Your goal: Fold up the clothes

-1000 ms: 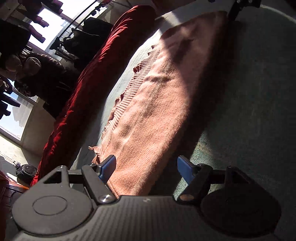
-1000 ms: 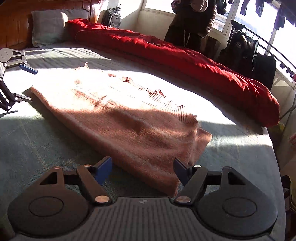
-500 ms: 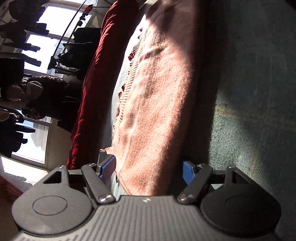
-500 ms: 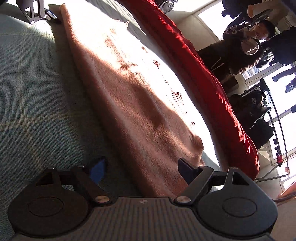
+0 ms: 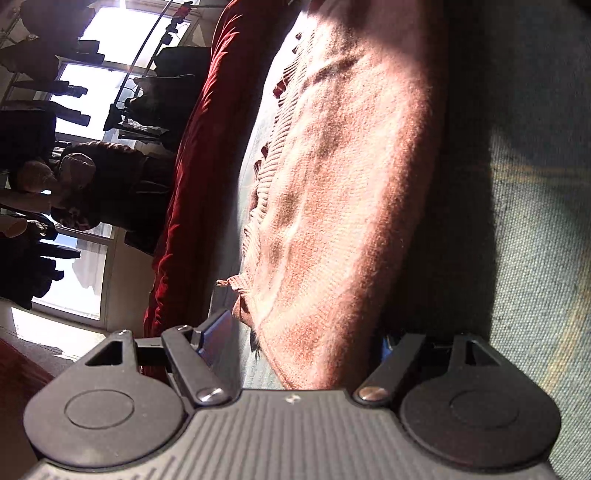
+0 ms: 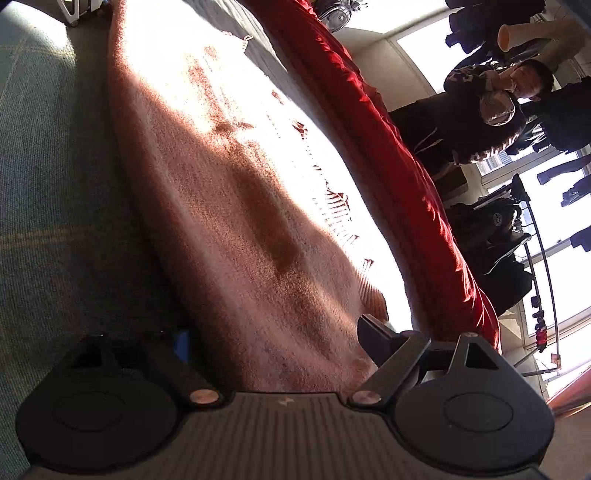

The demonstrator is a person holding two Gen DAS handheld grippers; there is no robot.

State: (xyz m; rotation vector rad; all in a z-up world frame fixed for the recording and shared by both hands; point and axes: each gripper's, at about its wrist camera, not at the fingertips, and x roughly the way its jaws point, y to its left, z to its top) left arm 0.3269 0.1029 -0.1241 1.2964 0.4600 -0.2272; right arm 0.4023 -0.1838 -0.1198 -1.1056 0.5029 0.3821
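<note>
A pink knitted garment (image 5: 343, 192) lies flat and long on the grey-green bedcover (image 5: 535, 229). My left gripper (image 5: 301, 339) is turned on its side at one short end, open, with the garment's hem between its spread fingers; the lower finger (image 5: 388, 345) is mostly hidden under the fabric. At the opposite end my right gripper (image 6: 277, 339) is also open and astride the garment (image 6: 236, 206), one finger (image 6: 373, 332) above the cloth and the blue pad (image 6: 183, 343) below. The left gripper (image 6: 74, 11) shows at the far end in the right wrist view.
A rolled red duvet (image 6: 388, 147) runs along the far side of the bed (image 6: 44, 155), also seen as the red duvet (image 5: 199, 155). Beyond it people (image 6: 491, 107) stand by bright windows, beside a clothes rack (image 6: 535, 236) with dark bags.
Both grippers have dropped low, rolled onto their sides and closed in on the garment's two ends. The cloth now sits between each pair of fingers. Both stay open.
</note>
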